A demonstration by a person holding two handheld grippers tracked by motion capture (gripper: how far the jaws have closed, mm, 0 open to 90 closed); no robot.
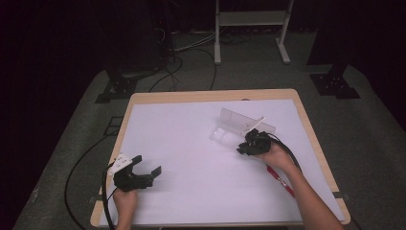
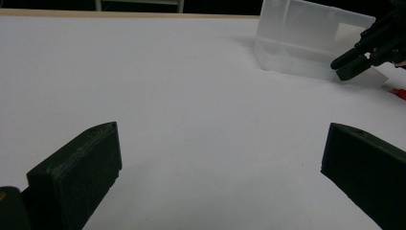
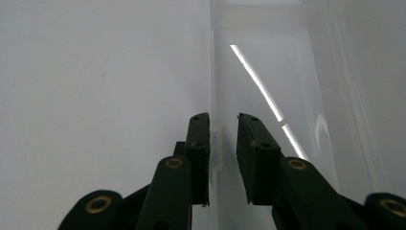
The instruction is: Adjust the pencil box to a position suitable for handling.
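Observation:
A clear plastic box lies on the white table top, right of centre. My right gripper is at the box's near edge. In the right gripper view its jaws stand a narrow gap apart astride a thin clear wall of the box; the wall lies against the left jaw, and light shows between it and the right jaw. My left gripper hovers low at the front left, open wide, with nothing between its fingers. Its view shows the box and the right gripper farther off.
A red pen lies on the table under the right forearm; its tip shows beside the box. The table's wooden rim frames the white surface. Cables, black stand feet and a metal frame are on the floor beyond.

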